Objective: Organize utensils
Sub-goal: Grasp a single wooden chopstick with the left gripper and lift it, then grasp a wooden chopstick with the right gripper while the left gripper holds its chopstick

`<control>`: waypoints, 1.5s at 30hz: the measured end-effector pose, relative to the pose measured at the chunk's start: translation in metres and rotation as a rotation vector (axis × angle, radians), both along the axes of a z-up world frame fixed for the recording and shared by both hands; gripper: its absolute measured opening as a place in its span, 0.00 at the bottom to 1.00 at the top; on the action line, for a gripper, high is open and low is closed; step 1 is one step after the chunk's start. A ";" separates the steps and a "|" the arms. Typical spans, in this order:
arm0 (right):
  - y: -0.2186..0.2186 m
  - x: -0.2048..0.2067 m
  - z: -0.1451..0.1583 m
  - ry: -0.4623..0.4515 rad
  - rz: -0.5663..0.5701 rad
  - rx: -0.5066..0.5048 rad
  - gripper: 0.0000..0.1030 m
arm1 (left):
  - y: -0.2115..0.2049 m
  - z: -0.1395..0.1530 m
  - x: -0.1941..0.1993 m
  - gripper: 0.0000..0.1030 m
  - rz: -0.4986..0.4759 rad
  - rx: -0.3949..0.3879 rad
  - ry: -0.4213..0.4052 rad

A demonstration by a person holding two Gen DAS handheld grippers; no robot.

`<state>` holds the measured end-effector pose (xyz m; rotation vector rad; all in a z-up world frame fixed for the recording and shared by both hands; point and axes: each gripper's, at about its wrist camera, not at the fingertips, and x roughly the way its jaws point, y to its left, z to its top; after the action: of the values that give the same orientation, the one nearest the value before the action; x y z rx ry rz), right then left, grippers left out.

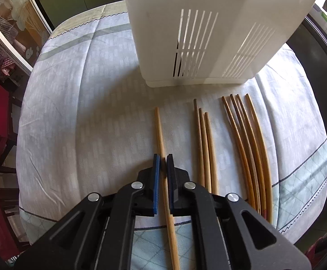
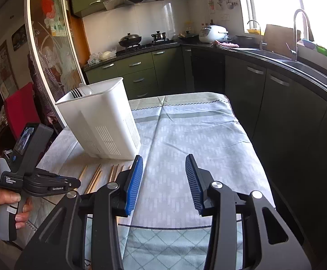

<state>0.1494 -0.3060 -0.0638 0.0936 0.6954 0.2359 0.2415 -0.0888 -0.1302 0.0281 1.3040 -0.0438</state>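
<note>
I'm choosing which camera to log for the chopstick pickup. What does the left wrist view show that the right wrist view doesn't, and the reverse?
Only the left wrist view shows the left gripper closed around a single chopstick, plus the full lengths of the other chopsticks.

Only the right wrist view shows the open right gripper, forks standing in the holder, and the kitchen counter.

Both show the white utensil holder and the tablecloth.

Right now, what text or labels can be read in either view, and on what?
"Data Acquisition System": on the grey handle of the left gripper.
"GenRobot.AI": on that gripper's black body.
Wall poster characters: too blurred to read.
Utensil holder, chopsticks: none visible.
</note>
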 end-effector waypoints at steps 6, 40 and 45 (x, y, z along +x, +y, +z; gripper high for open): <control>0.015 0.007 -0.001 0.054 0.036 -0.042 0.42 | 0.002 0.000 -0.011 0.05 -0.018 -0.023 0.033; 0.117 0.089 -0.092 0.494 0.159 -0.224 0.16 | 0.076 0.132 -0.144 0.05 -0.002 -0.047 -0.683; 0.127 0.081 -0.095 0.442 0.128 -0.235 0.07 | 0.081 0.132 -0.148 0.05 0.004 -0.055 -0.700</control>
<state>0.2306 -0.1786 -0.1588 -0.1281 1.1662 0.2578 0.0931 -0.0079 0.0017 -0.0065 0.6025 -0.0601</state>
